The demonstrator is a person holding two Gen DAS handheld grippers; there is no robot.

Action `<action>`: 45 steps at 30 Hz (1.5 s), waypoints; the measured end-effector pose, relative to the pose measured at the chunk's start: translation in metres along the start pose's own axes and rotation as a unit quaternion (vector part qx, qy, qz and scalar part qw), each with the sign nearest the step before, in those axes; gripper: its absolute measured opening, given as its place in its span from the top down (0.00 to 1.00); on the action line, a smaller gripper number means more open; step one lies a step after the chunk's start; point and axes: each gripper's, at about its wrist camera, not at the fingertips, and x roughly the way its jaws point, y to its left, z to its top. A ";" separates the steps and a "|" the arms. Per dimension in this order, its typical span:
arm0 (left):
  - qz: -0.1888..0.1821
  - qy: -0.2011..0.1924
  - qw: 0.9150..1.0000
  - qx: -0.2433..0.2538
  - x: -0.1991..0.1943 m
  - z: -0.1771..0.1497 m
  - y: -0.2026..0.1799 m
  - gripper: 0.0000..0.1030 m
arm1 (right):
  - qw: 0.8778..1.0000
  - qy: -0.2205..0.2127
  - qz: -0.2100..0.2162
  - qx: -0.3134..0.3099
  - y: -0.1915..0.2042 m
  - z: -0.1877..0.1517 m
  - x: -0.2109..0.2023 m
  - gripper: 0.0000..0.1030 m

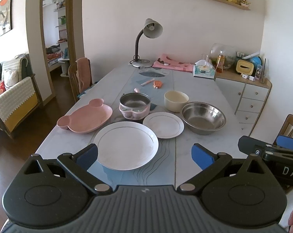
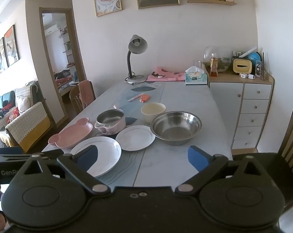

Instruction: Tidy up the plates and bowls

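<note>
A large white plate (image 1: 126, 144) (image 2: 101, 155) lies nearest on the table, with a smaller white plate (image 1: 163, 124) (image 2: 135, 137) to its right. Left of them sits a pink bear-shaped plate (image 1: 84, 117) (image 2: 70, 134). Behind are a steel pot in a pink holder (image 1: 134, 105) (image 2: 110, 122), a cream bowl (image 1: 176, 100) (image 2: 153, 111) and a wide steel bowl (image 1: 203, 117) (image 2: 176, 127). My left gripper (image 1: 144, 156) hangs open above the near table edge, over the large plate. My right gripper (image 2: 142, 158) is open too, empty, and shows at the right edge of the left wrist view (image 1: 270, 149).
A desk lamp (image 1: 146, 40), pink cloth (image 1: 172, 63), tissue box (image 1: 203, 70), pen and orange item (image 1: 158, 83) lie at the table's far end. A white drawer cabinet (image 2: 249, 104) stands to the right, wooden chairs (image 2: 290, 136) (image 1: 79, 77) on both sides.
</note>
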 end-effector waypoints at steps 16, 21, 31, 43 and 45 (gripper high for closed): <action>0.001 -0.016 1.000 -0.003 -0.006 0.003 -0.009 0.00 | 1.000 -0.025 0.002 -0.013 -0.005 0.004 -0.009 0.00; 0.005 -0.022 1.000 -0.011 -0.009 0.000 -0.011 0.00 | 0.999 -0.029 0.006 -0.018 -0.007 0.004 -0.011 0.00; 0.013 -0.029 0.999 -0.021 -0.016 -0.005 -0.016 0.00 | 0.999 -0.040 0.016 -0.026 -0.013 0.003 -0.018 0.00; 0.017 -0.034 0.999 -0.030 -0.017 -0.006 -0.017 0.00 | 0.999 -0.039 0.028 -0.024 -0.017 0.002 -0.012 0.00; 0.017 -0.029 0.999 -0.031 -0.014 -0.006 -0.016 0.00 | 0.999 -0.034 0.031 -0.023 -0.016 0.001 -0.009 0.00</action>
